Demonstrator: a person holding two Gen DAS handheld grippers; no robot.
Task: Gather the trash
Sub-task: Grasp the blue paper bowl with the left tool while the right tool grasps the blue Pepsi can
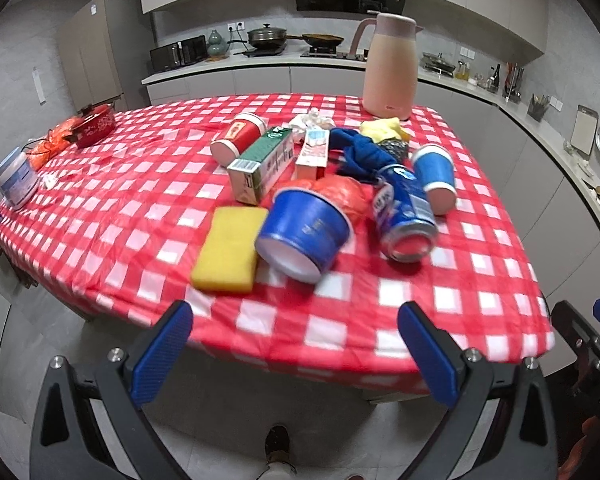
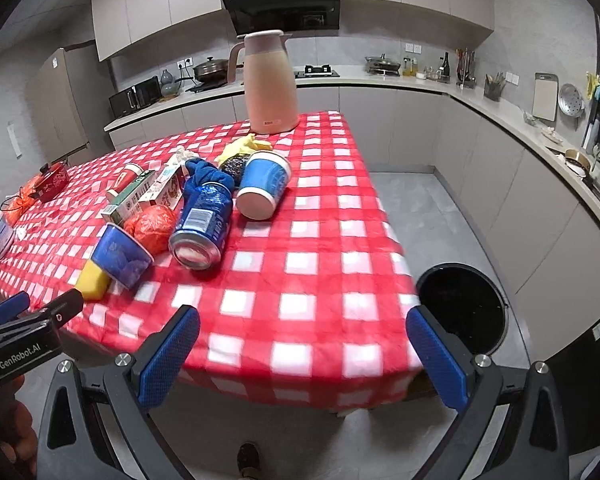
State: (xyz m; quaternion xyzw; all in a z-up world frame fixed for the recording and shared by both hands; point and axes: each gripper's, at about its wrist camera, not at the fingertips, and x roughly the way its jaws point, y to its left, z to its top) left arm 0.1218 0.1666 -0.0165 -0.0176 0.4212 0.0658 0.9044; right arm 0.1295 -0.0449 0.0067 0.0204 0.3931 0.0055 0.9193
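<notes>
In a grey kitchen, red-checked table (image 2: 320,248) (litter-strewn), perhaps a bin (image 2: 462,304) beside.

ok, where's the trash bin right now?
The trash bin shows only in the right wrist view, on the floor off the table's near right corner, just past the right gripper's right-hand finger. Its black opening faces up.

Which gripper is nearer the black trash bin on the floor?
Right. The right gripper hangs open off the table's near edge with the trash bin just past its right-hand finger. The left gripper, also open, sits farther left, facing the blue tub.
</notes>
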